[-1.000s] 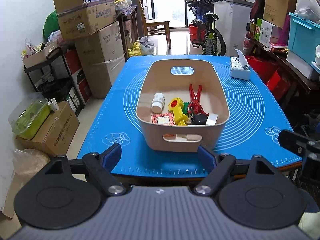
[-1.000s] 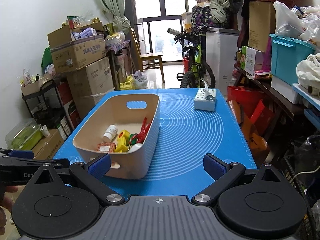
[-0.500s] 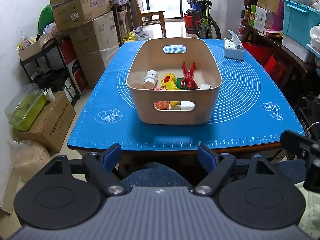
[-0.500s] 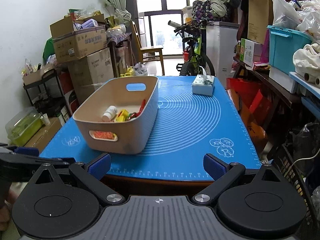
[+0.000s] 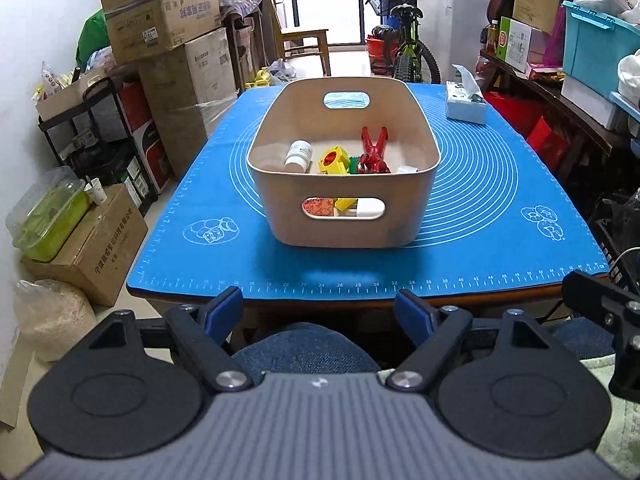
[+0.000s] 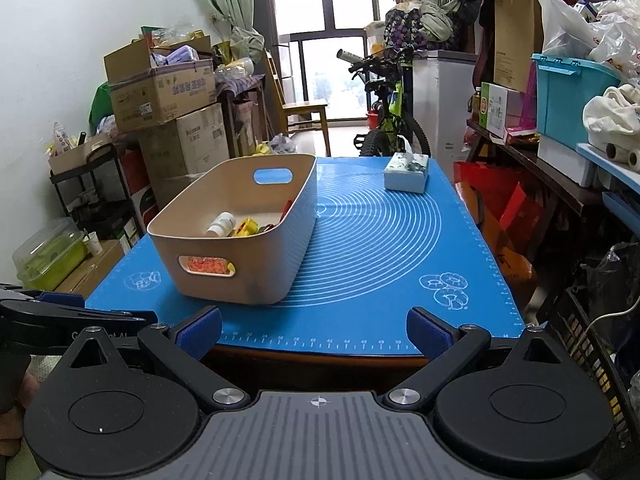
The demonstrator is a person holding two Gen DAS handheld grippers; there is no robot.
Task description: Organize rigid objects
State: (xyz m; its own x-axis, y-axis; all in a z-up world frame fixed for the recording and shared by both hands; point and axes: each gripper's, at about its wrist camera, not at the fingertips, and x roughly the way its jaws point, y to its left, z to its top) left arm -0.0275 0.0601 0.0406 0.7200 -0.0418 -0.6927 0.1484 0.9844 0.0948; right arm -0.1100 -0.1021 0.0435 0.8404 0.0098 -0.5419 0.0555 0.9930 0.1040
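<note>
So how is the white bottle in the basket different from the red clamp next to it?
The white bottle is round, smooth and plain white, while the red clamp is bright red with two prongs. The white bottle lies at the left of the basket; the red clamp sits further right, prongs pointing at the far wall. Both rest inside the basket, touched by neither gripper.

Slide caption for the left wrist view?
Open left gripper short of the table edge, facing a beige bin of small items on a blue mat.

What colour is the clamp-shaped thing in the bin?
Red. The clamp lies among the small items in the beige bin, clearest in the left wrist view.
</note>
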